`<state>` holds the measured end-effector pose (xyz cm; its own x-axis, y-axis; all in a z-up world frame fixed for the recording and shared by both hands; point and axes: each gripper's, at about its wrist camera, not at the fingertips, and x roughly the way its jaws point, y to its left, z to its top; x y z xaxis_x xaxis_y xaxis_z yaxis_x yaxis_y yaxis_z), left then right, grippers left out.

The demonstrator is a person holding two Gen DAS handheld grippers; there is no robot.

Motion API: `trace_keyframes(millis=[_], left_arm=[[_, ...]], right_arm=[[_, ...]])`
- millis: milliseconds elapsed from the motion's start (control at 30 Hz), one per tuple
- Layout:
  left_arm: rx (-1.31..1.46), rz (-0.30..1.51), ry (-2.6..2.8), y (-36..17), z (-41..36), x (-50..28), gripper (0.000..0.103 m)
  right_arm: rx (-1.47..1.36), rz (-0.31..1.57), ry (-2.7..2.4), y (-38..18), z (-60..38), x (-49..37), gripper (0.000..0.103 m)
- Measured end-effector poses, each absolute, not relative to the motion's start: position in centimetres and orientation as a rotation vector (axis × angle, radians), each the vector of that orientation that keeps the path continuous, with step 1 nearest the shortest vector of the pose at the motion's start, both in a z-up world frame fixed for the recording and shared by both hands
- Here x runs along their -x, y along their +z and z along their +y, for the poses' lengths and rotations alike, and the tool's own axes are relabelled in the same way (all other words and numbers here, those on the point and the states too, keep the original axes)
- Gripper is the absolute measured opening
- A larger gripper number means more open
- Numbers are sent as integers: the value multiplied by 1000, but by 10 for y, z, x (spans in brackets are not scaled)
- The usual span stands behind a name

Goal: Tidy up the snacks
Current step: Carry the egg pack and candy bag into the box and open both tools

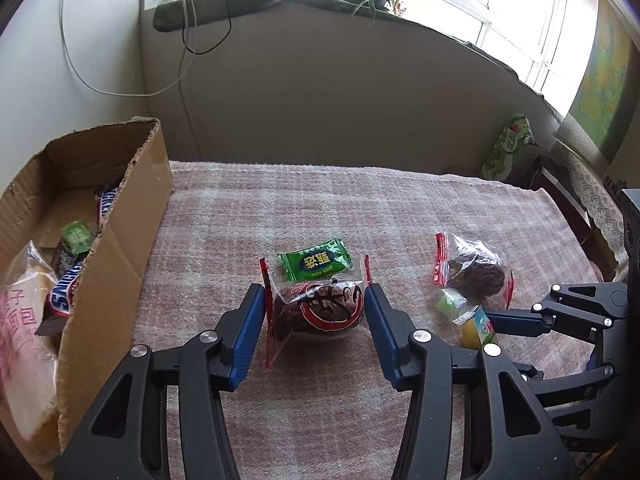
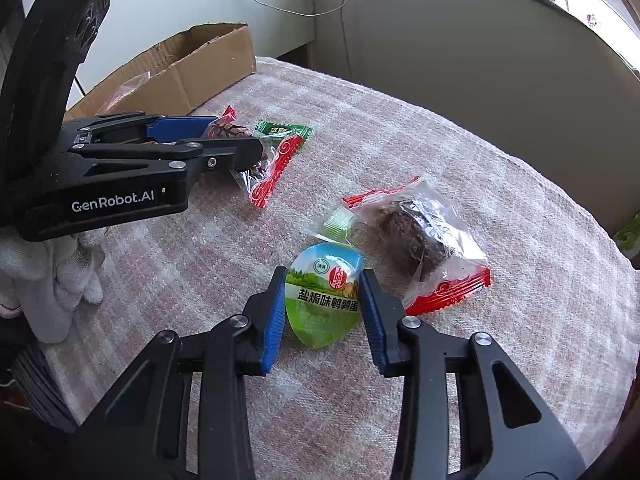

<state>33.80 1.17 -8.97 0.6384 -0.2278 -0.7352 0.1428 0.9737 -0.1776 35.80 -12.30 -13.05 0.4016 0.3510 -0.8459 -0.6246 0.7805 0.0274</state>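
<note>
Task partly done: cardboard box (image 1: 120,240) at the worktop's left edge already holds several snacks. Left gripper (image 1: 316,312) straddles a red-sealed cake packet (image 1: 320,312), right gripper (image 2: 322,300) a green egg pouch (image 2: 324,296); both spread, neither clamped. 3 more snacks lie mid-worktop.

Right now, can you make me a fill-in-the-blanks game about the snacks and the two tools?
1. The left tool has its fingers on either side of a clear packet with ____ edges.
2. The green candy lies just behind that packet, on the ____.
3. The right tool sits around a green egg-shaped pack while its fingers are ____.
4. The Snickers bar is already inside the cardboard ____.

Missing words: red; blanket; open; box
</note>
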Motion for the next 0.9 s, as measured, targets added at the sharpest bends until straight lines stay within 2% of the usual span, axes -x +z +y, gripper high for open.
trace_keyframes(millis=[400, 900], left_arm=[[23, 803, -241, -84, -5, -324, 45], [152, 603, -237, -13, 41, -293, 45]], right_arm=[[305, 955, 618, -122, -127, -347, 36], [250, 844, 672, -57, -104, -346, 36]])
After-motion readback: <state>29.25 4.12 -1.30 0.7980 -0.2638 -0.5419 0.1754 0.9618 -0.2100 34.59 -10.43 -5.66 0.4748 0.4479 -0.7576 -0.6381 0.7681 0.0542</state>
